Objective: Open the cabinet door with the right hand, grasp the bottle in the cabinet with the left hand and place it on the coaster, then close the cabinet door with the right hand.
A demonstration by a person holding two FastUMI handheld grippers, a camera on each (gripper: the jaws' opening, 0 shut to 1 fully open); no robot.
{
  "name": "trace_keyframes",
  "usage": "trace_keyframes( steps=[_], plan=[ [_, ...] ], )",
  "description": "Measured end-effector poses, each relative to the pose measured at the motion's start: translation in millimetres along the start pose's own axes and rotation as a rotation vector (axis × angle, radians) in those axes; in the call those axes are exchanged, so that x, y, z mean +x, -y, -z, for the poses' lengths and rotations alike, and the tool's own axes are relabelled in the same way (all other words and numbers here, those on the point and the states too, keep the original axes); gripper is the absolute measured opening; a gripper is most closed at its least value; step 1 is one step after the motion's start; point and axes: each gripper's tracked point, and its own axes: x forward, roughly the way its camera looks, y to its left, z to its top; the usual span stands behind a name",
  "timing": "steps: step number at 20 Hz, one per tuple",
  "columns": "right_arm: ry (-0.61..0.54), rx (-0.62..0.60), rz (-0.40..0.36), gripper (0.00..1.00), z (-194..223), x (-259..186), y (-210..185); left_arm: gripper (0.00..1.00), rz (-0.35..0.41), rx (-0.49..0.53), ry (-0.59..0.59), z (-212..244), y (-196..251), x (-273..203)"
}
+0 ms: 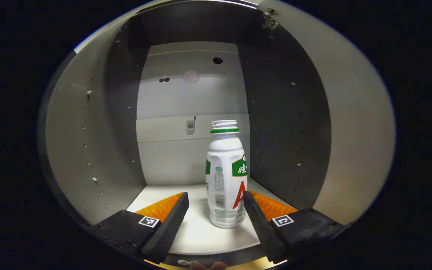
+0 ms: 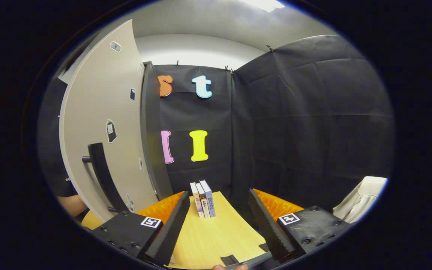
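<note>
Left gripper (image 1: 216, 210) inside cabinet (image 1: 88, 150), jaws spread, bottle (image 1: 226, 176) upright between them, nearer right finger. Right gripper (image 2: 216, 210) spread, empty; door (image 2: 99, 123) open left of jaws, books (image 2: 203, 198) ahead.

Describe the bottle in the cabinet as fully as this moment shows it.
The bottle is white plastic with a green neck ring, no cap on its threaded mouth, and a green-and-white label with a large red mark. It stands upright on the cabinet floor, right of centre, between the open fingers of the left gripper; the right finger is close, contact unclear.
</note>
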Motion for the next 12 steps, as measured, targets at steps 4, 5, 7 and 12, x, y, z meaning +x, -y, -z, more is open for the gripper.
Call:
trace_keyframes(
  steps=[4, 5, 7, 12],
  plan=[
    [-0.019, -0.013, 0.010, 0.97, 7, 8, 12, 0.94, -0.001, -0.059, -0.007, 0, 7, 29],
    [-0.018, -0.020, 0.010, 0.97, 7, 8, 14, 0.93, 0.001, -0.075, -0.002, -2, 8, 35],
    [-0.019, -0.024, 0.012, 0.97, 7, 10, 17, 0.93, 0.006, -0.089, 0.007, -6, 9, 46],
    [-0.022, -0.042, 0.011, 0.97, 9, 6, 17, 0.79, 0.067, -0.084, 0.013, -9, 18, 53]
  ],
)
